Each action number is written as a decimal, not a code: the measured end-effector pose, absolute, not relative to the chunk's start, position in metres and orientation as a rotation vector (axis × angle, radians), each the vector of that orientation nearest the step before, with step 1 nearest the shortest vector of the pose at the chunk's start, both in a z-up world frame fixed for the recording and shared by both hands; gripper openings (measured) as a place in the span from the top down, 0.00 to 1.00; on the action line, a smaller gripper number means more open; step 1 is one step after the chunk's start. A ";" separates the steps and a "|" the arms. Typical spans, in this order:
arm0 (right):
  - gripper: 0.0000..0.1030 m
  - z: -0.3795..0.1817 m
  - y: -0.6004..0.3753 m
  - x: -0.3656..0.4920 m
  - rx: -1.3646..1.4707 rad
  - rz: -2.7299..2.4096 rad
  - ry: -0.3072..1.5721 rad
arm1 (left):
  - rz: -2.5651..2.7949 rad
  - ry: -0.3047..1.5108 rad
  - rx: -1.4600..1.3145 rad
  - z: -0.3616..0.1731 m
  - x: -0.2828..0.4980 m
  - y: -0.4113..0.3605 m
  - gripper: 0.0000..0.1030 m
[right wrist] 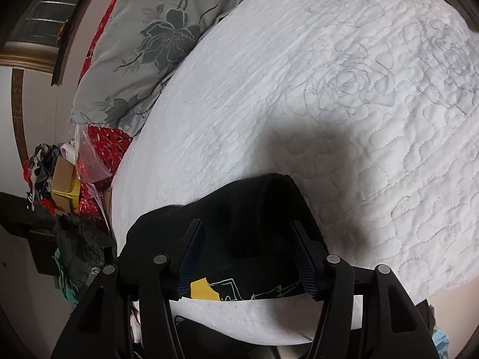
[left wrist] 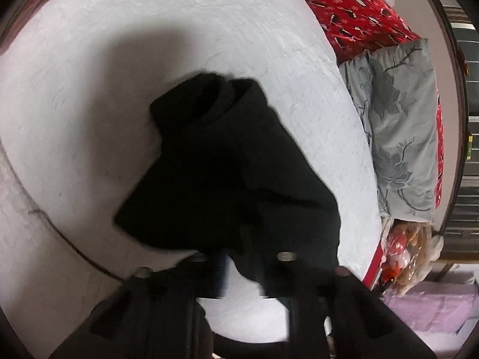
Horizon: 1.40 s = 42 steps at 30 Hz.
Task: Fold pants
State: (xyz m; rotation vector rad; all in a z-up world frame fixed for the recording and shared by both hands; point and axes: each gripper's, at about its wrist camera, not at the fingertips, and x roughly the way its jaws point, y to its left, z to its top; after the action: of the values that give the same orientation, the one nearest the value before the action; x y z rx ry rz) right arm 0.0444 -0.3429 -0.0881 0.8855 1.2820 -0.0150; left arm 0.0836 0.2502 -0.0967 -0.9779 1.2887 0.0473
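Black pants (left wrist: 227, 164) bunched on white mattress (right wrist: 329, 89), grippers apart.

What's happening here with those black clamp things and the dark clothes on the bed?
A person is folding black pants on a white quilted mattress, a claw in each hand. The left claw appears shut on a bunched part of the pants. The right claw is open, its fingers straddling the fabric. The pants lie bunched, not yet neat.

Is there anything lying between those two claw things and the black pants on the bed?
Nothing visible. The black pants lie bunched on the white quilted mattress, right at the left gripper. The right gripper has its fingers open on either side of the cloth. The pillow lies off at the edge.
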 end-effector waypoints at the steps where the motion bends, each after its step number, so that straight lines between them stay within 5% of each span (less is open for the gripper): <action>1: 0.86 -0.089 -0.342 0.048 0.855 -0.014 1.293 | 0.049 1.290 -0.971 -0.093 0.091 0.251 0.96; 2: 0.94 -0.091 -0.341 0.054 0.840 -0.013 1.306 | 0.047 1.294 -0.967 -0.087 0.100 0.251 0.97; 9: 0.94 -0.010 -0.355 0.100 0.850 0.076 1.028 | -0.029 1.126 -0.890 0.001 0.142 0.259 0.97; 18: 0.94 -0.074 -0.336 0.033 0.798 0.074 1.207 | 0.063 1.316 -0.919 -0.094 0.108 0.261 0.97; 25: 0.94 -0.082 -0.330 0.000 0.742 0.093 1.242 | 0.098 1.341 -0.926 -0.114 0.102 0.274 0.95; 31: 0.72 -0.085 -0.338 -0.018 0.758 0.078 1.287 | 0.085 1.346 -0.877 -0.109 0.087 0.273 0.85; 36: 0.48 -0.055 -0.369 -0.027 0.790 0.042 1.175 | 0.037 1.293 -0.852 -0.079 0.068 0.270 0.56; 42: 0.46 -0.060 -0.381 -0.015 0.817 0.010 1.173 | 0.020 1.232 -0.925 -0.061 0.062 0.273 0.47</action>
State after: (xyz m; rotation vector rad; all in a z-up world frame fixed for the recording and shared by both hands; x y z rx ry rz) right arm -0.0154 -0.3814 -0.0597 0.8166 1.1735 0.0103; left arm 0.0623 0.2731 -0.0608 -0.9249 1.2319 0.0203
